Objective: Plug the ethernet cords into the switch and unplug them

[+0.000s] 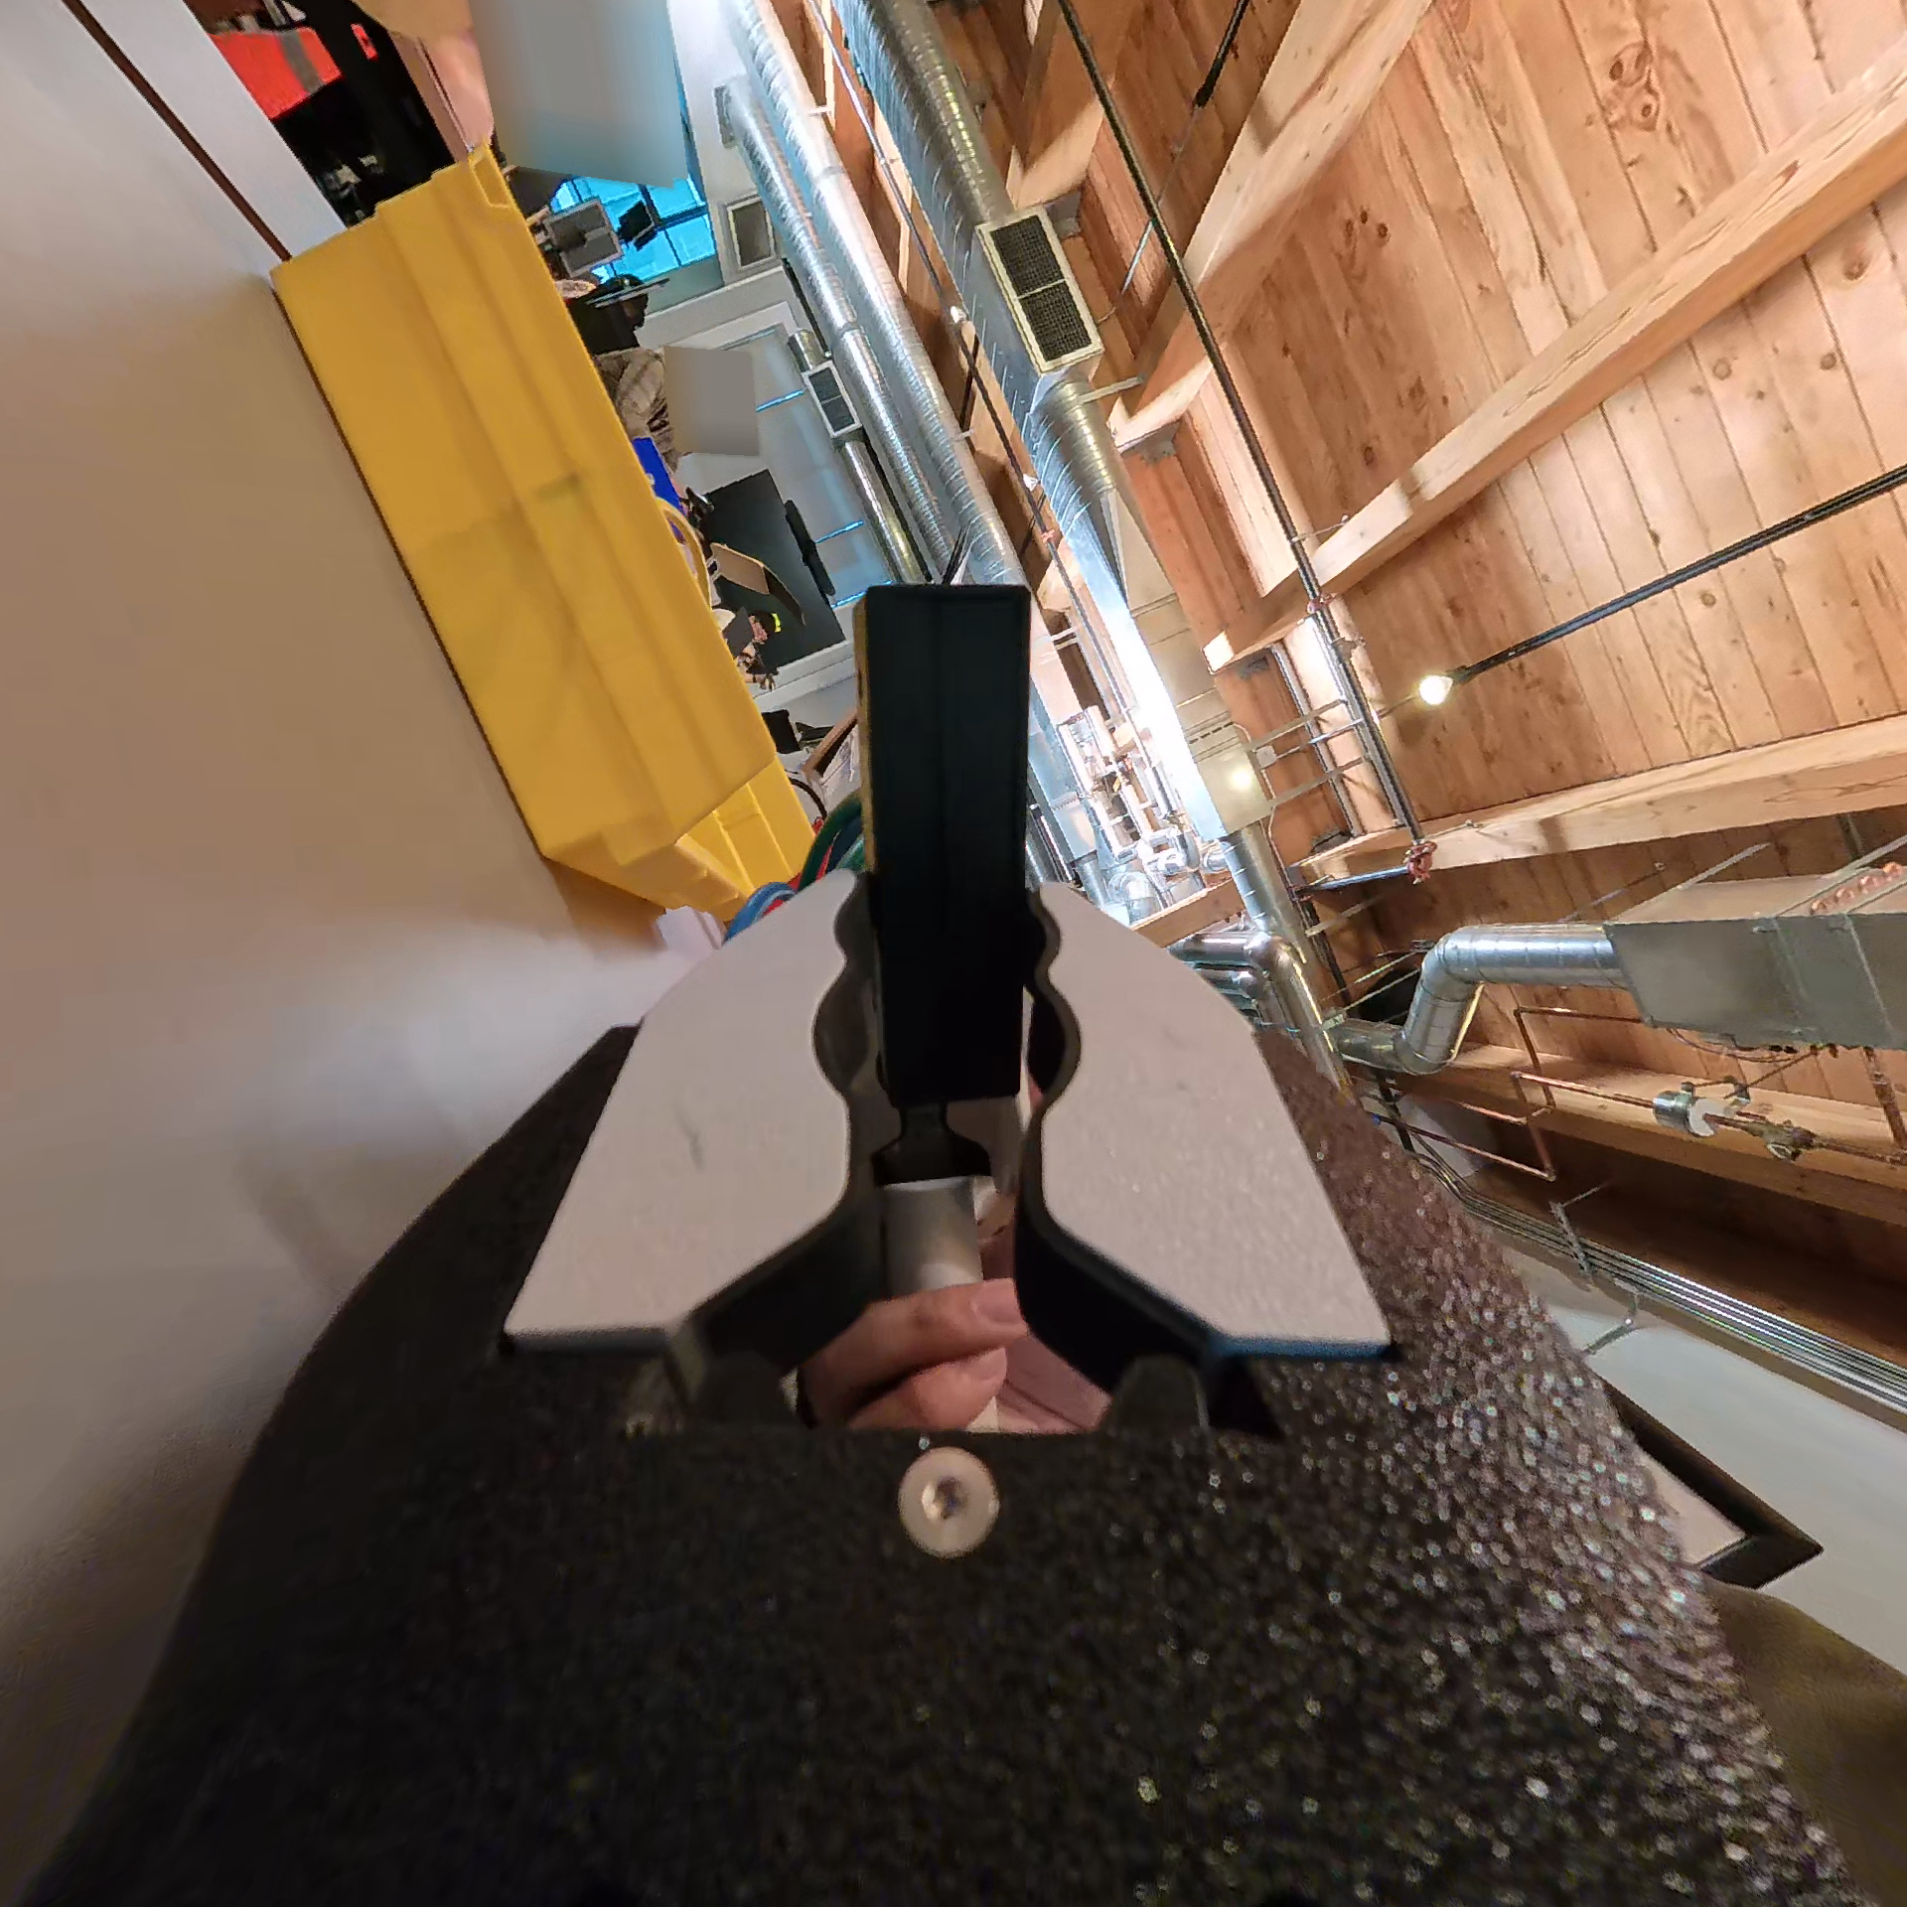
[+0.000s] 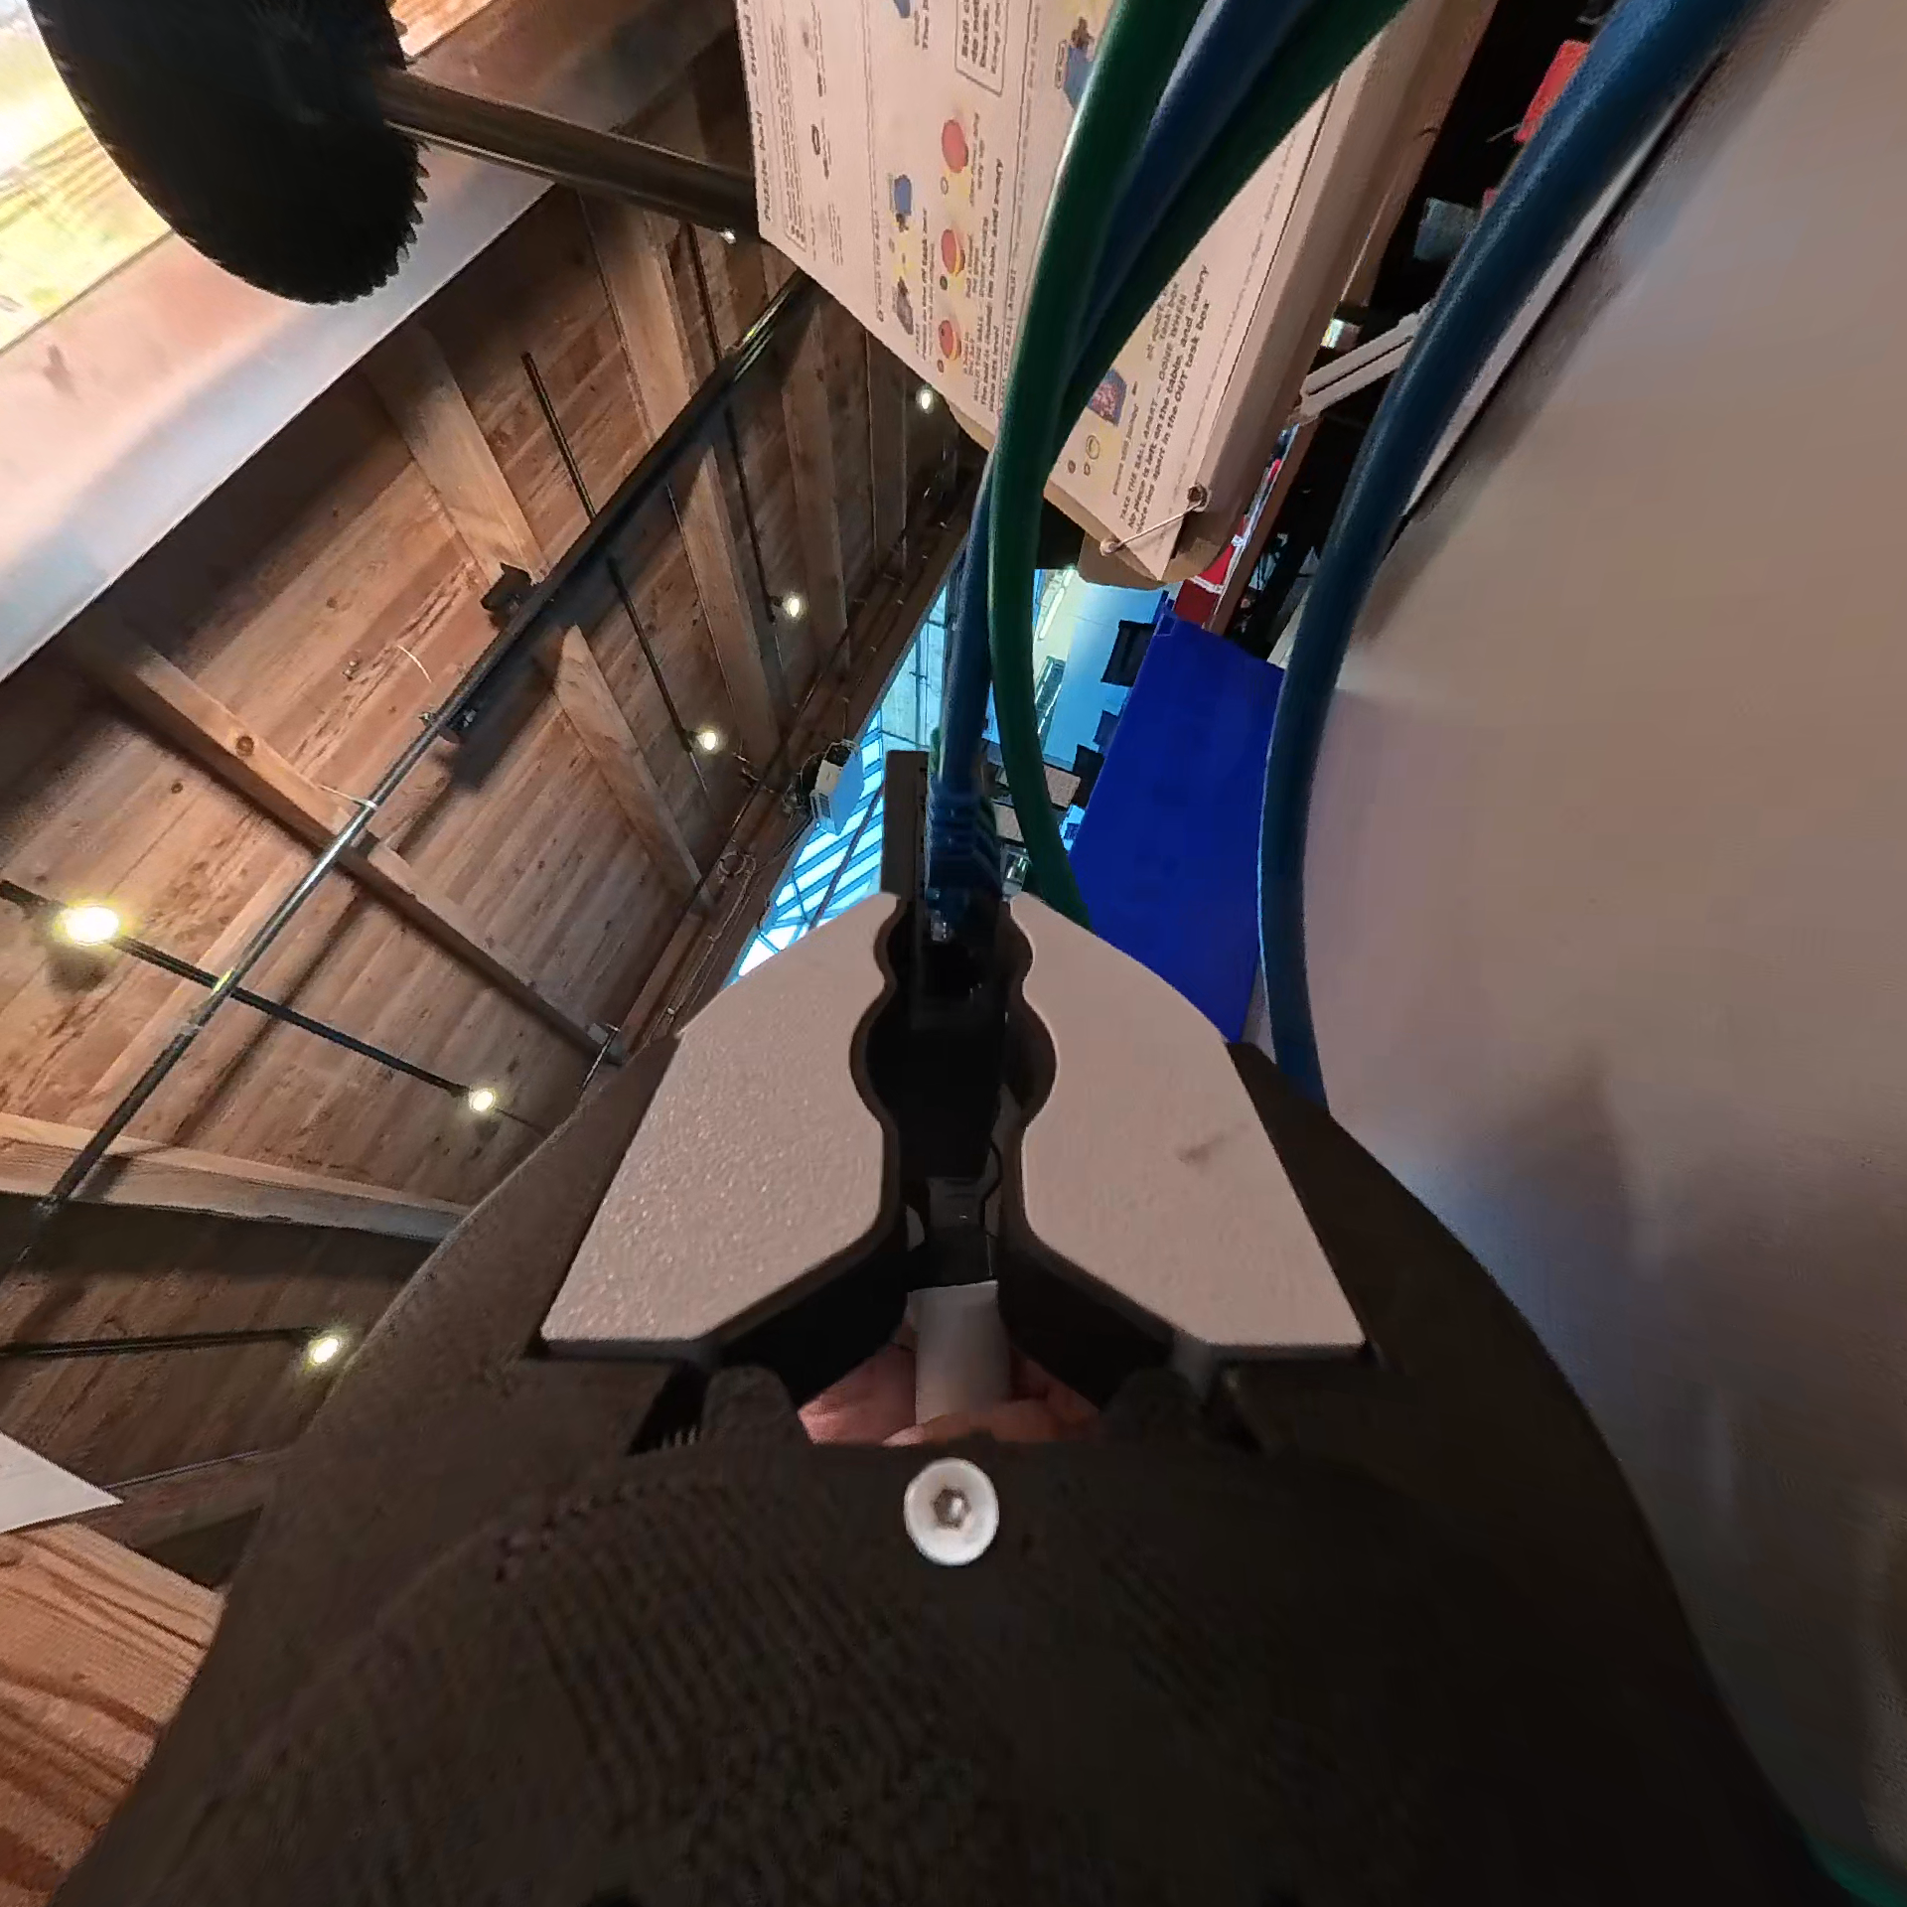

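In the left wrist view my left gripper [image 1: 949, 898] is shut on the black switch [image 1: 944, 774]. The switch sticks out past the grey fingertips, held in the air beside the white table [image 1: 155, 722]. Green and blue cords [image 1: 826, 857] show just left of it. In the right wrist view my right gripper [image 2: 951, 913] is shut on a black body that looks like the switch [image 2: 906, 826]. A blue ethernet plug [image 2: 960, 836] runs into it just beyond the fingertips. A green cord [image 2: 1032, 516] and a second blue cord [image 2: 1342, 722] hang past it.
Yellow bins [image 1: 495, 516] stand on the table behind the switch. A blue bin [image 2: 1166, 826], a cardboard box with a printed sheet [image 2: 1032, 258] and a black stool seat [image 2: 227, 134] show in the right wrist view. The table surface [image 2: 1651, 929] fills its right side.
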`<action>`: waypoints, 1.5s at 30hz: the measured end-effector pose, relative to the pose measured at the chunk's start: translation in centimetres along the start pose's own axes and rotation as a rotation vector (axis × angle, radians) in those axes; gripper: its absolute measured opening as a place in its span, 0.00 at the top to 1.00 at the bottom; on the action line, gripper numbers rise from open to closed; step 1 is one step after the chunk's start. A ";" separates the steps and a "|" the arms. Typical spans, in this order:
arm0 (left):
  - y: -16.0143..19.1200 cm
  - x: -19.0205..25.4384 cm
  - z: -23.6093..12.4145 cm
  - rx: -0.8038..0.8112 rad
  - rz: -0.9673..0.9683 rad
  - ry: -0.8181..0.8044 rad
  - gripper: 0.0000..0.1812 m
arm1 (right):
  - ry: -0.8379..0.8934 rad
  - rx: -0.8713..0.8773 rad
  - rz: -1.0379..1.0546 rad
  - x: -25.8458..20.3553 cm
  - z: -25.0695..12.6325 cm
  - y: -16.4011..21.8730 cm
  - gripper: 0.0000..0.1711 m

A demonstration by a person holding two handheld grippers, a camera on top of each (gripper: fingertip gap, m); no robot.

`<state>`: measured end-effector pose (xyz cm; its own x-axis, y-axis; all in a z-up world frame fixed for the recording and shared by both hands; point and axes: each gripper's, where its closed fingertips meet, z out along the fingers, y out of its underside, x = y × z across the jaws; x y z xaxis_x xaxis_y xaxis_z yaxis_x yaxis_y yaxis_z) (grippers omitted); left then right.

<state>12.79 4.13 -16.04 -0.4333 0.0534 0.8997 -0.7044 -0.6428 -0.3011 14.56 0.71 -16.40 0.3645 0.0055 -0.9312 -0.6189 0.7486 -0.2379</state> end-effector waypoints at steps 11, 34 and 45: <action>-1.0 2.2 -0.3 0.006 0.060 0.039 0.85 | -0.071 -0.034 -0.049 -2.0 0.9 0.6 0.93; -2.0 5.2 -0.7 0.023 0.109 0.142 0.86 | -0.163 -0.118 -0.205 -5.3 1.9 1.3 0.93; -1.7 3.9 -0.6 0.035 0.068 0.129 0.85 | -0.169 -0.068 -0.110 -4.1 1.6 1.2 0.94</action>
<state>11.95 5.86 -12.18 -0.5491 0.1051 0.8291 -0.6520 -0.6745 -0.3463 13.48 2.65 -12.37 0.5407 0.0414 -0.8402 -0.6124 0.7041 -0.3593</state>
